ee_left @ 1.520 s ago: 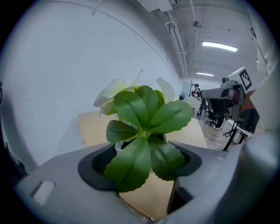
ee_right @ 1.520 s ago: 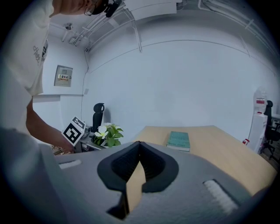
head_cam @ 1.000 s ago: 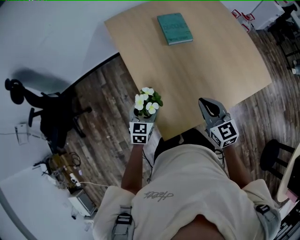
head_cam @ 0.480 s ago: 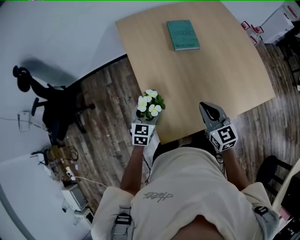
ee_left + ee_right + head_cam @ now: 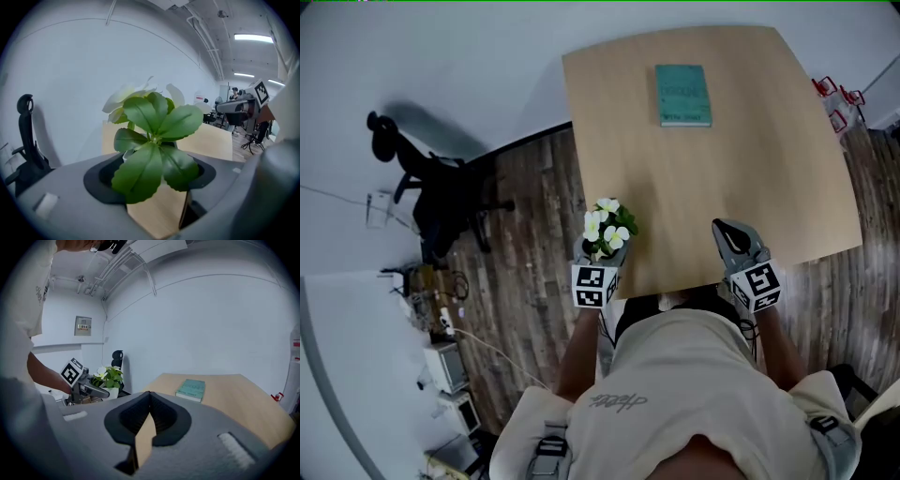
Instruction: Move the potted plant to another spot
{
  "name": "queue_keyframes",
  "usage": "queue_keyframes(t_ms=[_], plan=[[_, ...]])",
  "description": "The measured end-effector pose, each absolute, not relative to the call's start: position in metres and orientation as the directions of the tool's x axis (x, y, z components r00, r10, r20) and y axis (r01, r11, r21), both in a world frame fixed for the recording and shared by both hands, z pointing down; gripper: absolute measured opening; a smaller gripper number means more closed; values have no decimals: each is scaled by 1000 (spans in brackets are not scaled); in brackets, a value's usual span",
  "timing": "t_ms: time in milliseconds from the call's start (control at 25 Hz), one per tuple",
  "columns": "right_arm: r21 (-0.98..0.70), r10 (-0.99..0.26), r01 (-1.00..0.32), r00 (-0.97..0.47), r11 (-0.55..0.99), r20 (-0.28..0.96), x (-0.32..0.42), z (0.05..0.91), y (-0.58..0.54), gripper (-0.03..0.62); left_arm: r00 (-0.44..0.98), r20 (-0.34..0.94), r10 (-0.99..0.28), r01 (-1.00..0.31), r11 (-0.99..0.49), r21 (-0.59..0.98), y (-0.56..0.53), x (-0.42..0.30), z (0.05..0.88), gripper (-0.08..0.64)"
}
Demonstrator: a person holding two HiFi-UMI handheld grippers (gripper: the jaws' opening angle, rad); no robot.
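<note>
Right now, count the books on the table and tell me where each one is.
1. The book lies flat on the far part of the table, well apart from the plant in the left gripper. No other shows; none seems hidden.

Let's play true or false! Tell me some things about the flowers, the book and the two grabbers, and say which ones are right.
1. The left gripper is holding the potted plant. True.
2. The book on the table is red. False: it is teal.
3. The right gripper is holding the book. False: its fingers are closed together on nothing, and the book lies on the far side of the table.
4. The plant has white flowers and green leaves. True.
5. The black chair is pushed under the table. False: it stands off to the left, away from the table.
</note>
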State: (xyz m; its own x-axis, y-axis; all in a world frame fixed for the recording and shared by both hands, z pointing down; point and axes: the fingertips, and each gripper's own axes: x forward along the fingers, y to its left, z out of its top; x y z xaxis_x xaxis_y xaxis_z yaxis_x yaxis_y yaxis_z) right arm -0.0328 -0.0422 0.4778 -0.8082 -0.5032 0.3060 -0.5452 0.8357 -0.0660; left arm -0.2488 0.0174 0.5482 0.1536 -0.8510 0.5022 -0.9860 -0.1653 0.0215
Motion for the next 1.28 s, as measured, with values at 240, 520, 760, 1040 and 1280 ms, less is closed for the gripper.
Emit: queue_keyframes(t_ms=[240, 520, 760, 1040, 1280], plan=[[-93, -469, -510, -837, 855, 283, 1, 491, -69, 3, 94, 505, -858, -993, -115, -10, 14, -213, 542, 359], [-119, -423, -464, -867, 878, 262, 39, 503, -84, 3, 60, 507, -860, -996, -86, -28, 1, -160, 548, 359], [-141, -417, -466, -865, 873, 278, 79, 509, -96, 3, 70, 493, -867, -995, -98, -30, -15, -119, 535, 359], [-157, -423, -485, -851, 860, 310, 85, 521, -96, 3, 120, 514, -850, -985, -167, -46, -16, -105, 528, 359], [-146, -442, -496, -848, 856, 294, 67, 511, -91, 3, 157, 503, -850, -980, -197, -25, -15, -112, 539, 359]])
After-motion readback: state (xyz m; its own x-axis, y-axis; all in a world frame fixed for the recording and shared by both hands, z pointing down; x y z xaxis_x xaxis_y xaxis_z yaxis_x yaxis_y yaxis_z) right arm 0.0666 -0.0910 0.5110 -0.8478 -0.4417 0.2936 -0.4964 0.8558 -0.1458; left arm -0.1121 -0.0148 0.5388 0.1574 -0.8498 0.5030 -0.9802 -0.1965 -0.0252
